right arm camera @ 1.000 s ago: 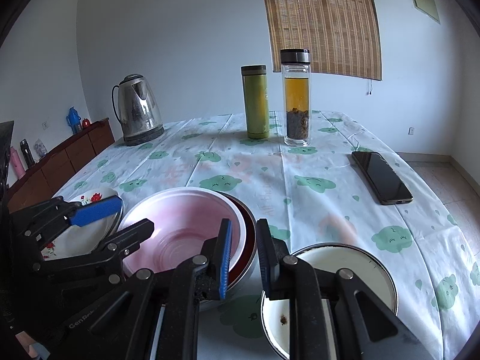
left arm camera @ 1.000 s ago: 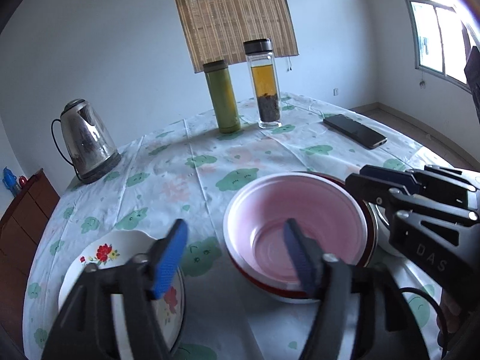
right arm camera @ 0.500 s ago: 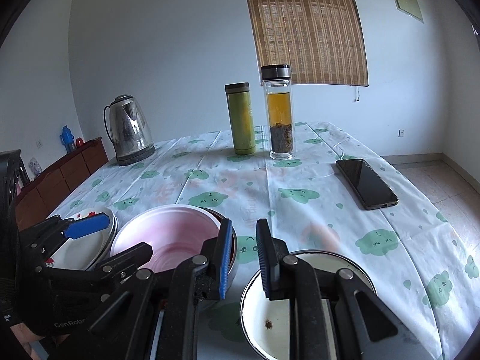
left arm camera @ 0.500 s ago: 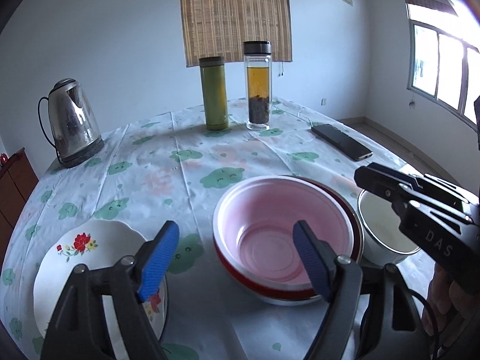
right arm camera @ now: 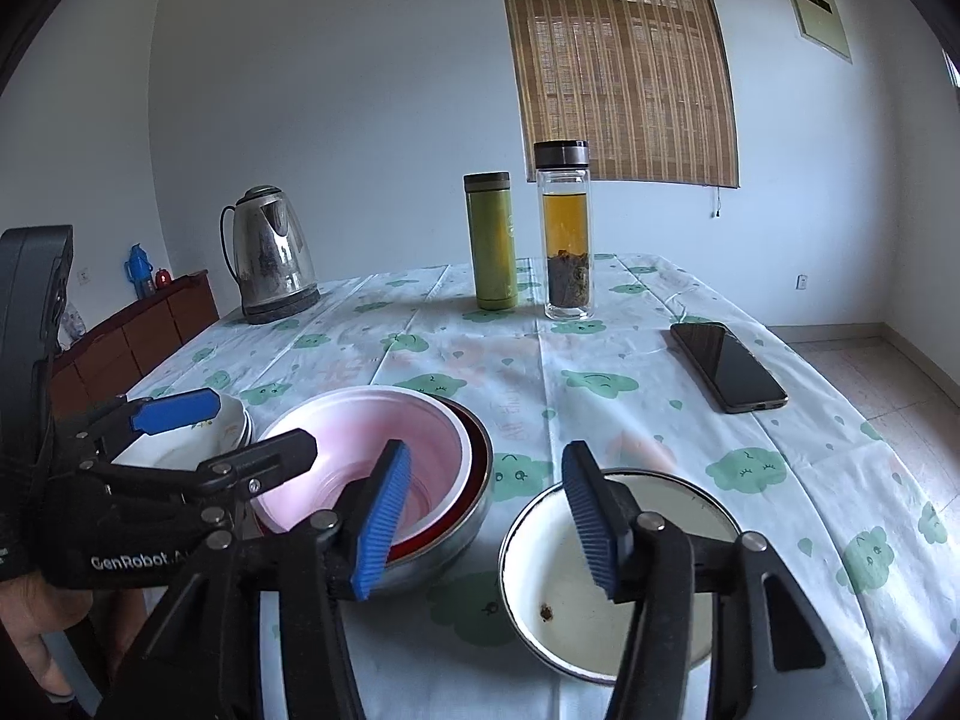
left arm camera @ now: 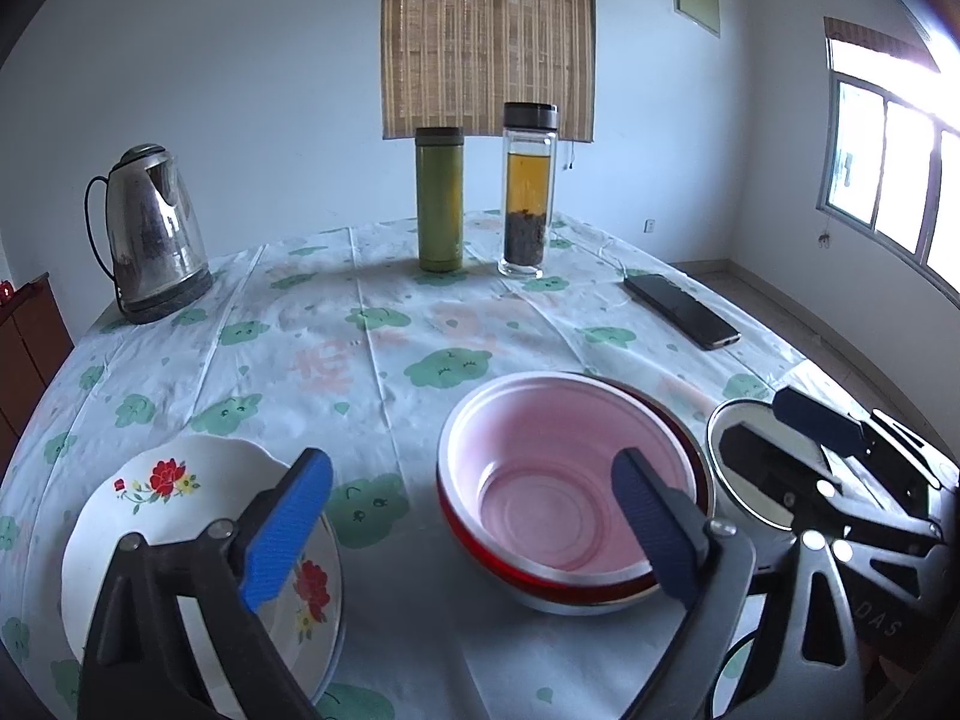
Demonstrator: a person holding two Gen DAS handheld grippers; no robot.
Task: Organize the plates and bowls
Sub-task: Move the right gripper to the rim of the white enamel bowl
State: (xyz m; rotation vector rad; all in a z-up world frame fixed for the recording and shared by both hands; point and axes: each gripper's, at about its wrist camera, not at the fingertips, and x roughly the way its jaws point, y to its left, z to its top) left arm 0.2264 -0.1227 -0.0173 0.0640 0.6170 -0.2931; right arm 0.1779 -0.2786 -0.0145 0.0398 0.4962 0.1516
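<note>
Here the right claw (right arm camera: 486,519), just opening and empty, hovers with the white enamel bowl (right arm camera: 600,618) at five o'clock; the left claw (left arm camera: 468,531) gapes empty, the pink plastic bowl (left arm camera: 564,480) at two o'clock.

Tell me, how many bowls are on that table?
3: a pink plastic bowl nested inside a red-lined metal bowl, and a white enamel bowl to their right. More may be hidden.
</note>
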